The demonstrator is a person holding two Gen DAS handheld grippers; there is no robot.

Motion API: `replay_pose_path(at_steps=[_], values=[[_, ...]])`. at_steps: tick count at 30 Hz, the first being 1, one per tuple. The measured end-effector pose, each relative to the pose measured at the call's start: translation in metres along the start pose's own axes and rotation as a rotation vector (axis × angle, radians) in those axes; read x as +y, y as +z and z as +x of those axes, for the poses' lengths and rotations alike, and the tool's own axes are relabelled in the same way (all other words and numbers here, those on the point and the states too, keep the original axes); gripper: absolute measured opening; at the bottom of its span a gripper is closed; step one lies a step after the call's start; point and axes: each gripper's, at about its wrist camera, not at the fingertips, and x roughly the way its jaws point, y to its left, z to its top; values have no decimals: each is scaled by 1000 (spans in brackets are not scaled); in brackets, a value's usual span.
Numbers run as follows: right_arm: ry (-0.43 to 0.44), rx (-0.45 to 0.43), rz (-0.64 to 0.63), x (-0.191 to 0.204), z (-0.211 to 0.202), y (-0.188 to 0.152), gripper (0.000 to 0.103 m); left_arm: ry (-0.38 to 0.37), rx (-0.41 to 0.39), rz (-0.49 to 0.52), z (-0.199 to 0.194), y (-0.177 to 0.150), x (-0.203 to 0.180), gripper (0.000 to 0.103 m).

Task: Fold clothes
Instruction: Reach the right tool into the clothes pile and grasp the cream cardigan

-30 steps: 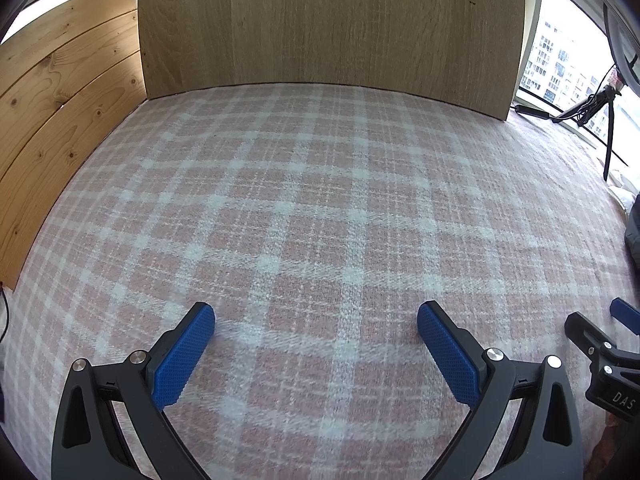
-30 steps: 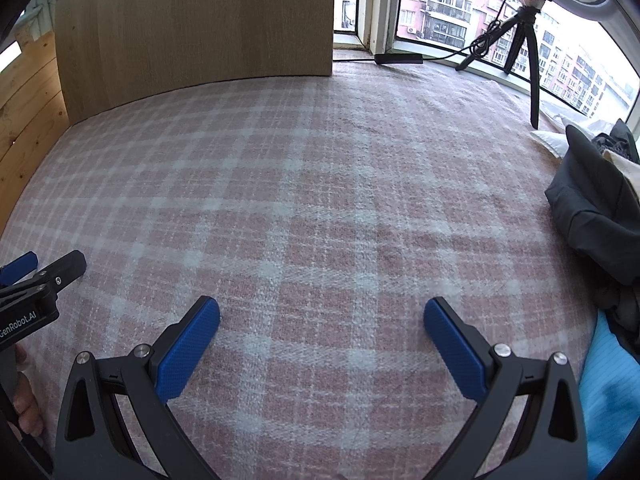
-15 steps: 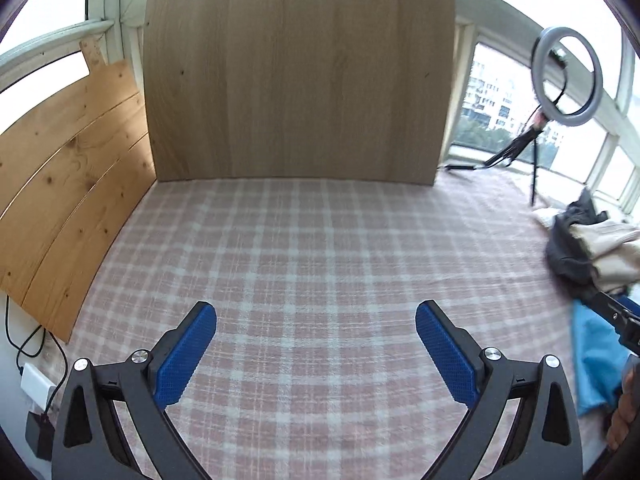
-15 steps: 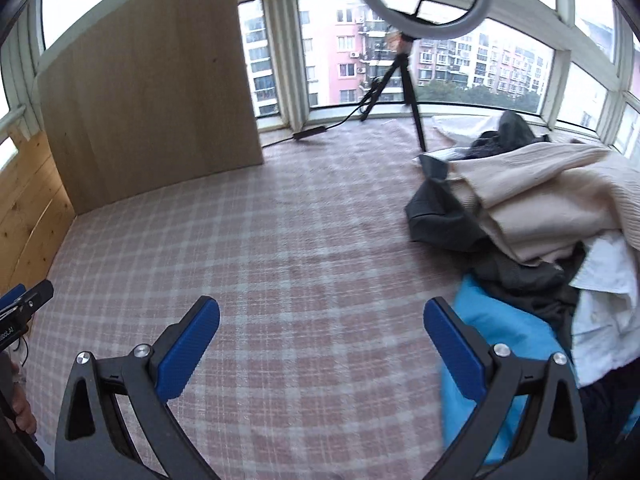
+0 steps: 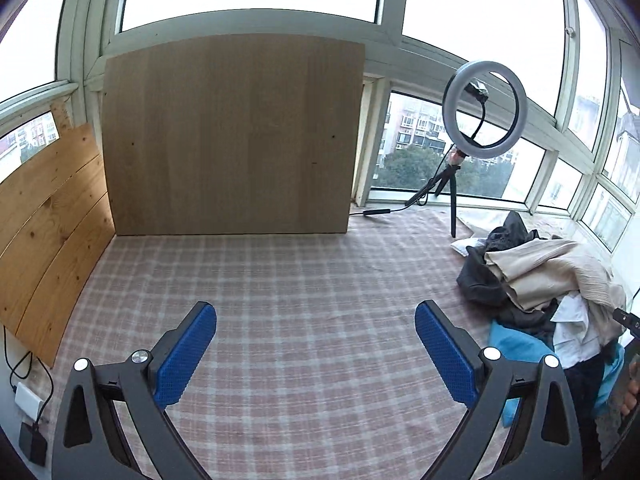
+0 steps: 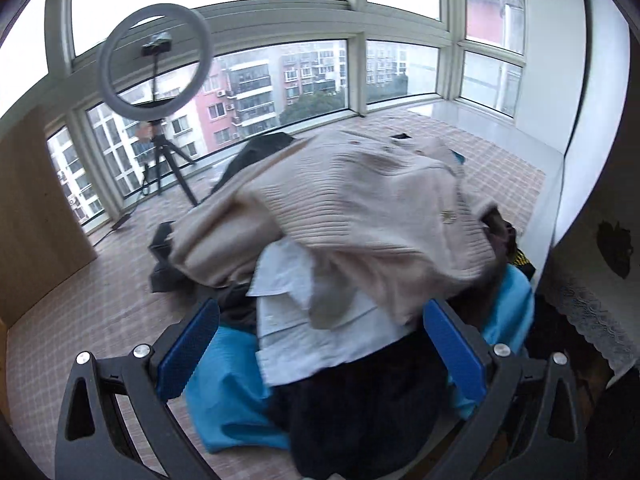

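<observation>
The left gripper [image 5: 315, 346] hangs over the pink plaid cloth [image 5: 280, 288] with its blue pads spread wide and nothing between them. Beyond it, at the far side, a light wooden board [image 5: 232, 136] stands upright against the windows, and a pine plank panel [image 5: 44, 232] lines the left edge. On the far right a ring light [image 5: 485, 109] stands on a small tripod, with its cable trailing across the cloth.

The pile of clothes [image 5: 540, 288] sits at the right of the plaid cloth, well apart from the left gripper. In the right wrist view it fills the middle: a cream ribbed sweater [image 6: 360, 216] lies on top, a white shirt [image 6: 316, 332] sticks out beneath it, a bright blue garment [image 6: 228, 392] spreads at the near left, and dark clothing [image 6: 360, 412] lies nearest the camera.

The right gripper [image 6: 322, 346] is also spread wide, its pads flanking the near edge of the pile, with the white shirt and dark clothing between them. Whether the pads touch the fabric cannot be told. This view is motion-blurred. The ring light [image 6: 154, 60] appears here at the far left.
</observation>
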Motion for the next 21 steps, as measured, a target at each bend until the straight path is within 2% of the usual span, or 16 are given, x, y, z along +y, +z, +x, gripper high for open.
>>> replay_pose_path(at_steps=[5,12,18,21], values=[[-14,20,19,-60,27,25,103,-10,2,6,3,6,-47,99],[59,34,-91,-83,64,61,101,12,-3,21,8,15,-102,99],[144,115,-151,-78,97,72,70,59,17,36,12,15,-116,99],[176,130,-182,-78,103,72,42,82,20,41,11,16,-117,99]])
